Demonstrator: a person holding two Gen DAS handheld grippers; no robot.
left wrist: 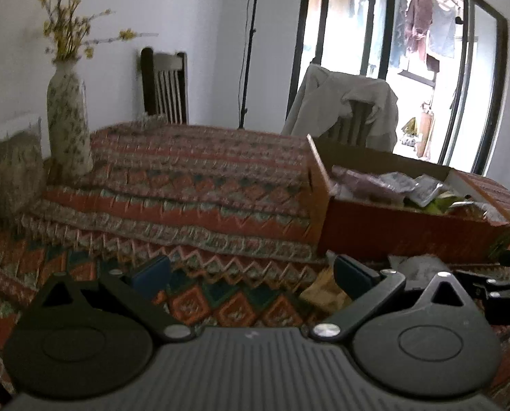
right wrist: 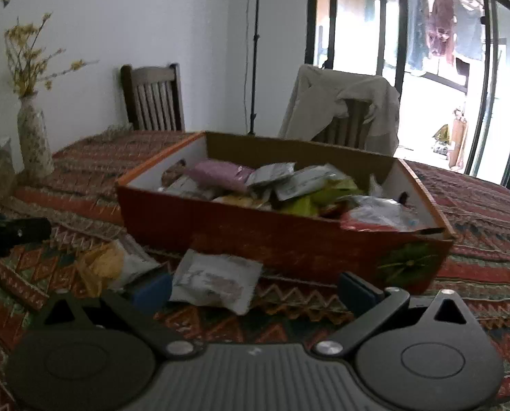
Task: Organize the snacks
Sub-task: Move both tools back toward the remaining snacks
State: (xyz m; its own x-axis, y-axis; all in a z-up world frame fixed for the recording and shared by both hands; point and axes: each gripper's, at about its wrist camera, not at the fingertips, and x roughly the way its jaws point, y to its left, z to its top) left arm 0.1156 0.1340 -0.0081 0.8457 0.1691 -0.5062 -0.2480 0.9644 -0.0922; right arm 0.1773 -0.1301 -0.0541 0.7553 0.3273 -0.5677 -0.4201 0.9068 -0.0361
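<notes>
The right gripper point(right wrist: 255, 286) hung with jaws apart just over a white packet point(right wrist: 217, 279) lying on the cloth point(right wrist: 477, 260) before the box point(right wrist: 289, 236) of snacks. The left gripper point(left wrist: 251, 274) gaped empty; a yellow packet point(left wrist: 323, 289) lay beside its right finger.

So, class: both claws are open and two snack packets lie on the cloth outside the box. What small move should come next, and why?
Probably ease the right claw forward and down over the white packet. It lies flat just ahead, between the open fingers, outside the orange box already holding the other snacks.
</notes>
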